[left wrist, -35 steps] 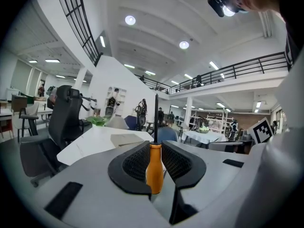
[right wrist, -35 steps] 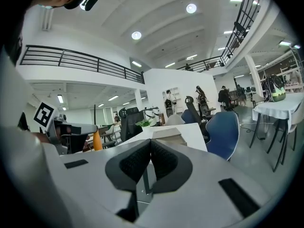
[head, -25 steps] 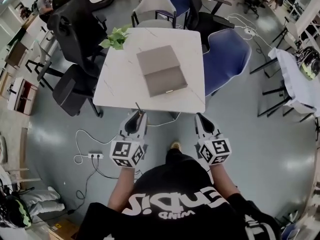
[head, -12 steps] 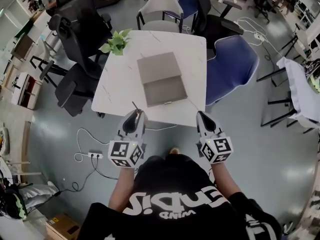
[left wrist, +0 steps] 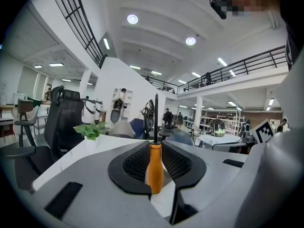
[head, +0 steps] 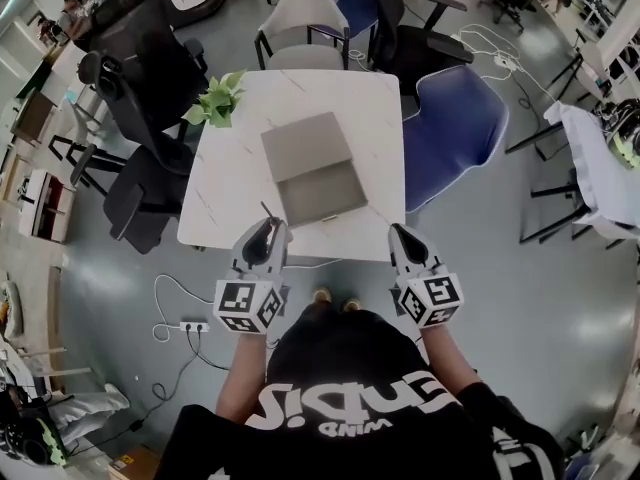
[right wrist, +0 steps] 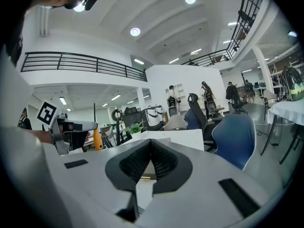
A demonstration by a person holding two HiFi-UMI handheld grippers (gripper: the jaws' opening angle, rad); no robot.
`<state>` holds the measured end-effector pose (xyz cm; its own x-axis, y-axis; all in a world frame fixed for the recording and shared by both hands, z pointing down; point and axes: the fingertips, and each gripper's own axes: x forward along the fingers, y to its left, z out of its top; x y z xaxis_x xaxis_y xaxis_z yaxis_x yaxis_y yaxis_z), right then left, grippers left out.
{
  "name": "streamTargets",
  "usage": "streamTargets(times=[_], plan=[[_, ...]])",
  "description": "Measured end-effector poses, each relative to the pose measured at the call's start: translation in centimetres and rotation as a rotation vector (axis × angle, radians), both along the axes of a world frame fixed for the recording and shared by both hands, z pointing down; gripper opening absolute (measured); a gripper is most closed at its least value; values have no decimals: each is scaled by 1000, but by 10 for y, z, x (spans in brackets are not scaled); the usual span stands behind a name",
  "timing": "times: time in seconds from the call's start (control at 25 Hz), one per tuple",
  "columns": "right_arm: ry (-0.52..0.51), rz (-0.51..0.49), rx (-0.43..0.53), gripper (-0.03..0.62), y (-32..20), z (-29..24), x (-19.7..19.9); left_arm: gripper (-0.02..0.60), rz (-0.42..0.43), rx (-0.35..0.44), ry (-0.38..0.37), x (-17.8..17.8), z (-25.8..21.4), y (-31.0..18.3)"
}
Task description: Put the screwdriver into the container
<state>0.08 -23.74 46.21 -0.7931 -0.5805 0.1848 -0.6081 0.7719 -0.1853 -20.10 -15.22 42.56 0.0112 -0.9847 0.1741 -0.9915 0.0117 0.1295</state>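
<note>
The container [head: 312, 168] is a grey box that lies open on the white table [head: 230, 198], lid toward the far side. My left gripper [head: 264, 236] is shut on the screwdriver [left wrist: 154, 167]. The orange handle stands upright between the pads and the thin dark shaft [left wrist: 156, 118] points up. In the head view the shaft [head: 266, 211] sticks out over the table's near edge, left of the container. My right gripper [head: 403, 240] hangs at the near edge to the container's right, shut with nothing in it [right wrist: 151, 148].
A small green plant [head: 213, 101] stands at the table's far left corner. Black office chairs [head: 140, 183] crowd the left side and a blue chair [head: 455, 118] the right. A power strip with cables [head: 190, 325] lies on the floor.
The table and container have drawn nearer to me. Both grippers now reach over the table's near edge instead of hanging short of it. The screwdriver stays held.
</note>
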Motion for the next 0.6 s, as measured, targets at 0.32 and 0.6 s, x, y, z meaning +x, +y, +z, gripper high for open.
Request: streamTargets(times=[0.32, 0.6], plan=[[-6, 25, 16, 12, -14, -5, -13, 86, 50, -11, -8, -14, 4, -30], [-2, 29, 8, 12, -17, -2, -22, 86, 139, -76, -79, -22, 30, -58]])
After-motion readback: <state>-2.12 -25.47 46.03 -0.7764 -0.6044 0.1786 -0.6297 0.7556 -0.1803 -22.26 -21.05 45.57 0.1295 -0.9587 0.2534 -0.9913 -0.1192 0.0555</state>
